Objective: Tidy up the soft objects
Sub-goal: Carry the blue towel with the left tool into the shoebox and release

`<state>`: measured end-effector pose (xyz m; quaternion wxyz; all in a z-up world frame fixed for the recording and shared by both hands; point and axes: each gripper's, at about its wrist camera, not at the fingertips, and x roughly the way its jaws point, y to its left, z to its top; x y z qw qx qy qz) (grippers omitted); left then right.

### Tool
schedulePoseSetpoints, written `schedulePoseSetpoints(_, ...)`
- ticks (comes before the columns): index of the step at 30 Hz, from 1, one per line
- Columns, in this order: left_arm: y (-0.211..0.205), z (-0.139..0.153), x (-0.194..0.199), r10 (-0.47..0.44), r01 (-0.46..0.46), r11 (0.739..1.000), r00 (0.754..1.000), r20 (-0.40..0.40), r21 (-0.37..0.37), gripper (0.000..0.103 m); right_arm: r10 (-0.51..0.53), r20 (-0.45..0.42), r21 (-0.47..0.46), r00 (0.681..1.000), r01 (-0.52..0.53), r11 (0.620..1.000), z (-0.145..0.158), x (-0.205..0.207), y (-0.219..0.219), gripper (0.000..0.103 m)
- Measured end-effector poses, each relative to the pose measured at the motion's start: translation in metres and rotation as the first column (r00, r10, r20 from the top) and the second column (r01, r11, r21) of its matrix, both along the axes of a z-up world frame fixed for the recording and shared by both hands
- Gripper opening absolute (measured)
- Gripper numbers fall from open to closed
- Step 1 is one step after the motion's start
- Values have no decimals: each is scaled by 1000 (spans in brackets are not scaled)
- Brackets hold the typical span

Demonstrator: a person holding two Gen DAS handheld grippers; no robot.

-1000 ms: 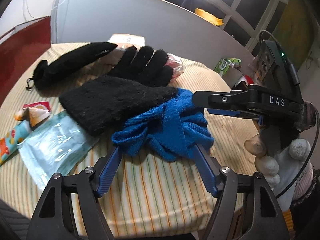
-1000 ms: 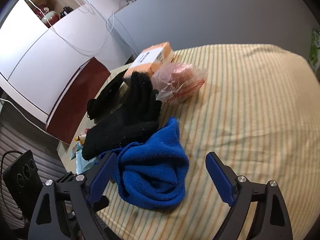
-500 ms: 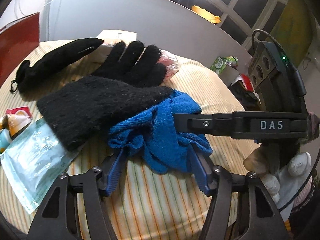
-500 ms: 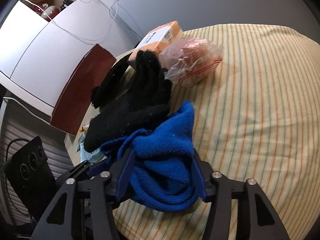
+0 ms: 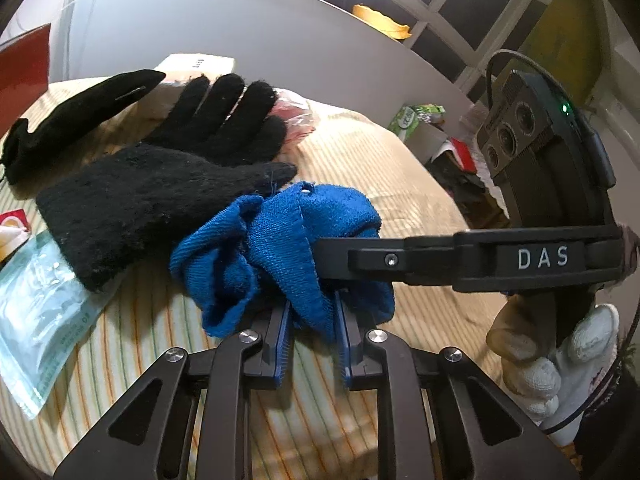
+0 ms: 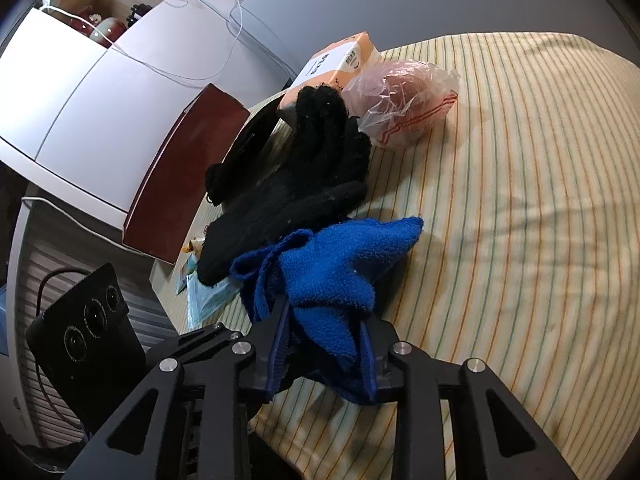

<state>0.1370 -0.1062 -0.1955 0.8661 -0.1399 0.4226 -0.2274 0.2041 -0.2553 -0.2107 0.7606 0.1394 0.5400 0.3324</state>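
Both the left gripper and the right gripper have fingers clamped on the blue cloth, bunched on the striped surface. The black glove beside it lies unsorted; most work remains.

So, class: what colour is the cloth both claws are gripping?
Blue cloth, shown best in the right wrist view.

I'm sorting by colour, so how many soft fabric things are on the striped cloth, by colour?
Black: 2, the knit glove and the long pouch.
Blue: 1, the towel, pinched by both grippers.
Total: 3.
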Motion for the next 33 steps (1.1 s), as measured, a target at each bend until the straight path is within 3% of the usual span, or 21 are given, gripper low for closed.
schedulePoseSetpoints(9,-5,12,-26,-65,66,997,997,33,-35,16,-17,41,-8,999,18,1000,20,-36,-15,25)
schedulePoseSetpoints(19,9,54,-50,-58,67,996,987,147,-54,16,-6,157,-6,988,7,1000,69,-68,0,25)
schedulePoseSetpoints(25,44,84,-54,3,8,999,974,226,-48,16,44,223,13,974,-48,999,101,-69,34,25)
schedulePoseSetpoints(33,114,111,-54,119,-110,993,951,286,-48,16,134,298,35,945,-151,988,136,-57,111,25)
